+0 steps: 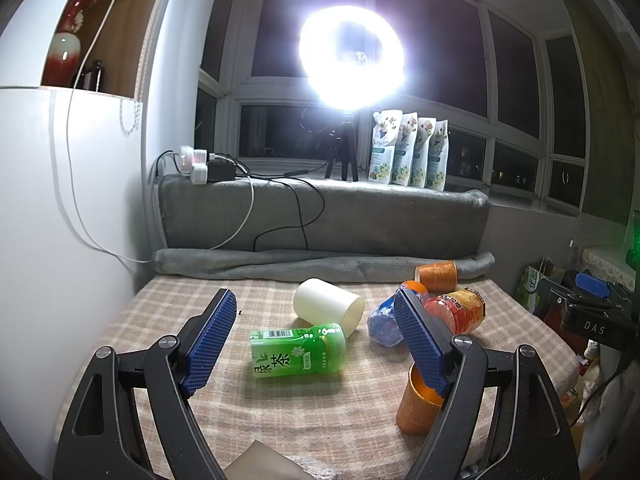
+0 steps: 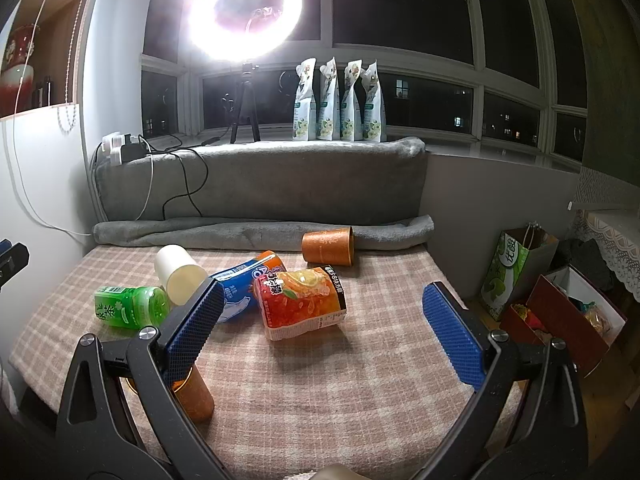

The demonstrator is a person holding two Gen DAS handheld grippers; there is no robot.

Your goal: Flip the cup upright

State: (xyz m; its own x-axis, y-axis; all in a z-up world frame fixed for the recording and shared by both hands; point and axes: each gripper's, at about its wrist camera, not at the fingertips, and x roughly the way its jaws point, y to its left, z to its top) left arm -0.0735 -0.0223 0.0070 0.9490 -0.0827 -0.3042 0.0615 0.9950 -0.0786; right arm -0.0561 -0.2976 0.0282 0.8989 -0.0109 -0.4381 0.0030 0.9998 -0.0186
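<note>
Right now both claws stand wide open and hold nothing — the left gripper (image 1: 316, 340) and the right gripper (image 2: 324, 330) hover above the checked cloth (image 2: 360, 380). One orange cup (image 2: 329, 246) lies on its side at the far edge against the grey rolled blanket (image 2: 256, 232); a second orange cup (image 2: 195, 398) stands upright near the front, partly hidden behind a finger. Between them lie a white cup (image 1: 328, 306) on its side, a green tea bottle (image 1: 298, 347), a blue bottle (image 2: 240, 294) and an orange juice bottle (image 2: 302, 300).

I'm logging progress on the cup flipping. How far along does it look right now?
Done: one orange cup stands upright near the front edge. In hand: nothing; the left gripper and right gripper are both open and empty. Left: the white cup and the second orange cup by the grey blanket lie on their sides.
</note>
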